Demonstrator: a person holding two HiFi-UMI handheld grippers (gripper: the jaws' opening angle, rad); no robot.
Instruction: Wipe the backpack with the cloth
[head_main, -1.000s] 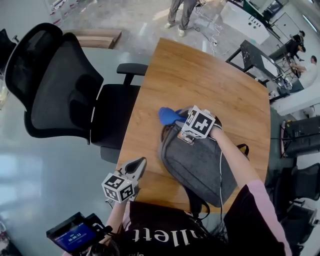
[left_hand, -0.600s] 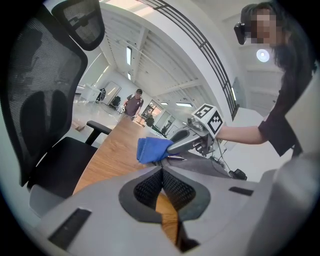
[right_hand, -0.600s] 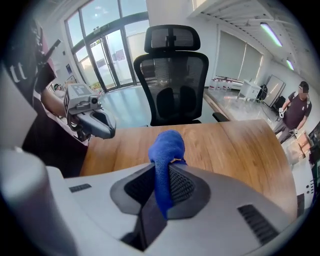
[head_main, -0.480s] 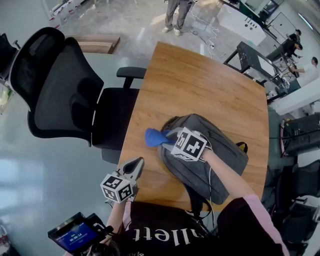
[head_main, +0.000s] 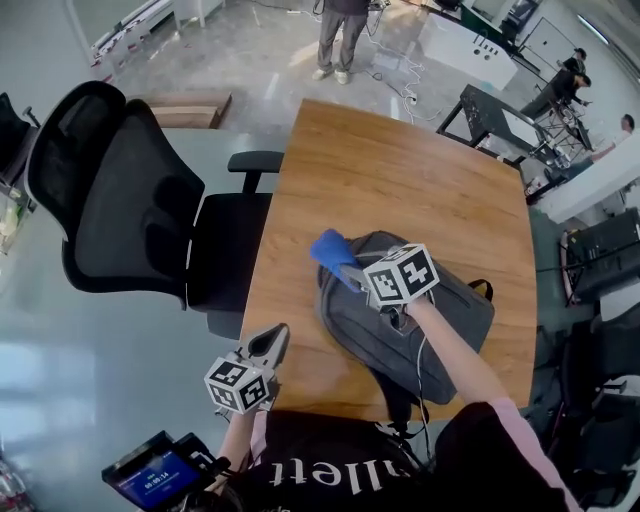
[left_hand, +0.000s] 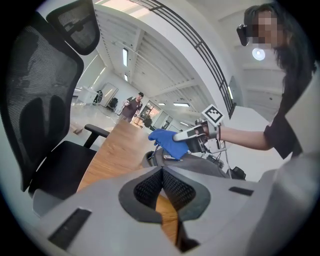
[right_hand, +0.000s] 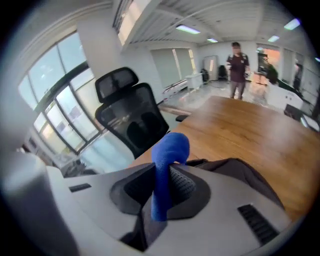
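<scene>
wooden bench (head_main: 400, 180) holds a slack backpack (head_main: 462, 295); right claw (head_main: 350, 274) clamps the soft, likely light cloth (head_main: 329, 247); left claw (head_main: 274, 337) closed, empty.

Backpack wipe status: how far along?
Done: the blue cloth is clamped in the right gripper jaws. In hand: the cloth is at the far-left corner of the grey backpack on the table. Left: no wiped area shows, so remaining coverage can't be judged. The left gripper is shut and empty.
</scene>
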